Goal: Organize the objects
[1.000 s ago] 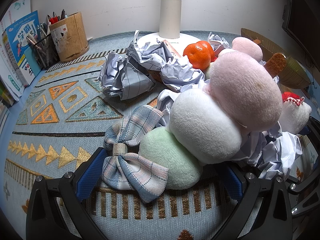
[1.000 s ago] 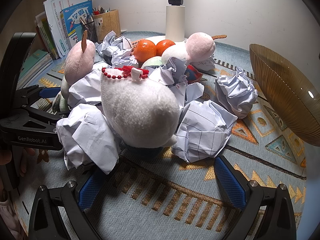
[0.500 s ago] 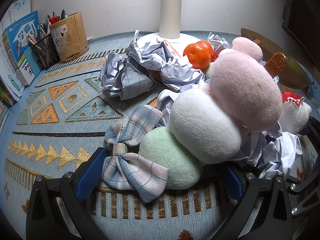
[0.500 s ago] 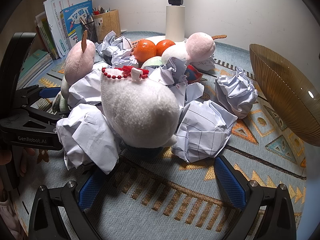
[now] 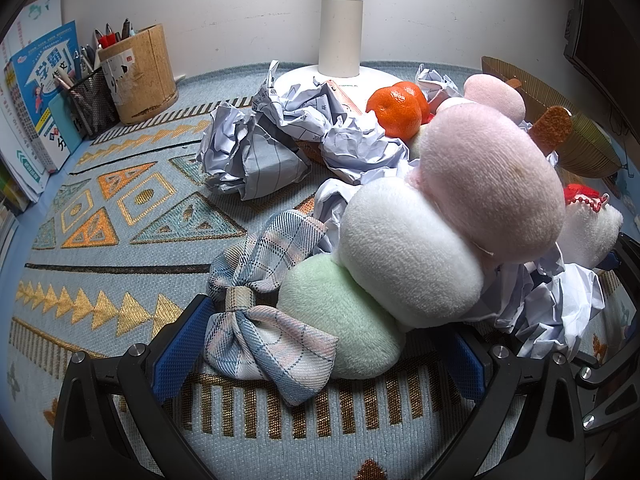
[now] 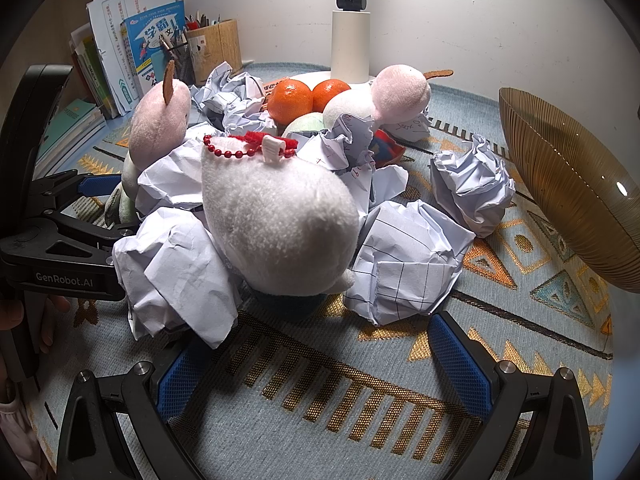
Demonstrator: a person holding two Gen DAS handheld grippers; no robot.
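A plush dango toy [image 5: 420, 248] with green, white and pink balls and a plaid bow [image 5: 264, 292] lies on the patterned mat. My left gripper [image 5: 320, 356] is open, its blue pads on either side of the green end and bow. A white plush [image 6: 276, 220] with a red bead chain sits among crumpled paper balls [image 6: 404, 260]. My right gripper [image 6: 324, 368] is open just in front of it. Two oranges [image 6: 290, 100] and a second pink dango toy [image 6: 400, 90] lie behind.
A white lamp base [image 5: 340, 32] stands at the back. A wooden pen cup [image 5: 138, 76], mesh holder and books [image 5: 40, 92] are at back left. A ribbed amber bowl [image 6: 568, 184] stands at the right. The left gripper's body [image 6: 60, 240] shows at the right view's left edge.
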